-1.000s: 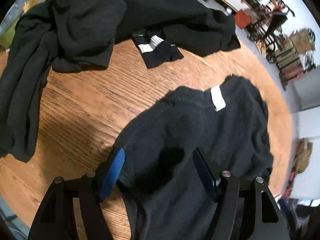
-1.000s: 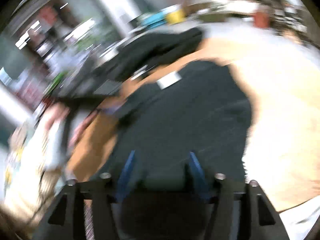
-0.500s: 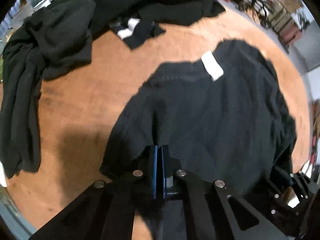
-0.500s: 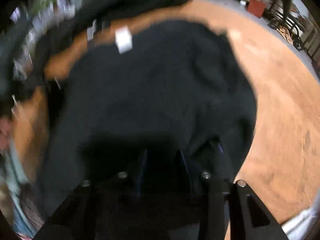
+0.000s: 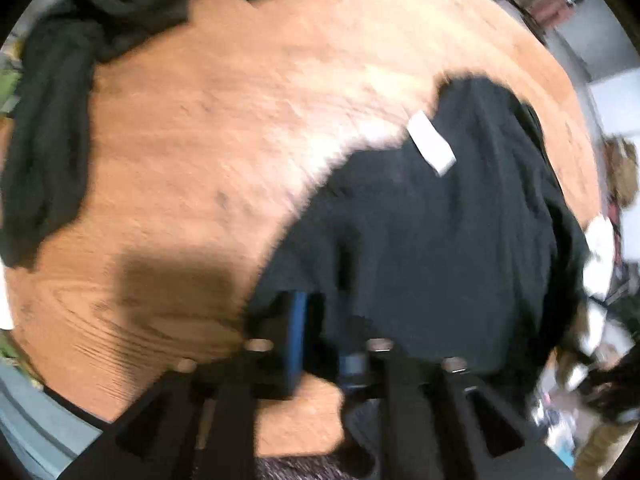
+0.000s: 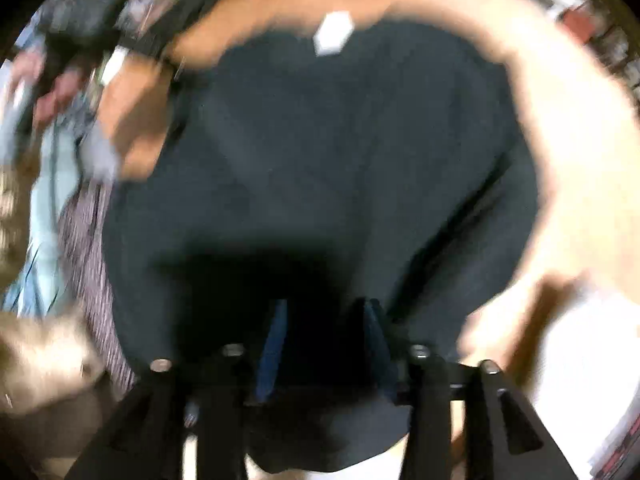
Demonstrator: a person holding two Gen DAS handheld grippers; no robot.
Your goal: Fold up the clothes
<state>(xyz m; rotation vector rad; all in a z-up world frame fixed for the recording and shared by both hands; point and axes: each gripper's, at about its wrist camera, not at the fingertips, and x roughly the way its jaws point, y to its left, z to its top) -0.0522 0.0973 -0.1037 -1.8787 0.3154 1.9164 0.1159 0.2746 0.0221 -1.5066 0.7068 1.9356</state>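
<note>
Both on the black shirt, hem end (frames blurry). Left hand-held gripper looks clamped on cloth; right hand-held gripper too, fingers slightly apart w/ fabric between. Judged step: first fold; next, carry hem toward white tag over tabletop, both level.

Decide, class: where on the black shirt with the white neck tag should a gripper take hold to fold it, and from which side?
Probably the hem of the black shirt, opposite the white tag, approached from the near table edge: that edge lies nearest and can carry toward the collar.
</note>
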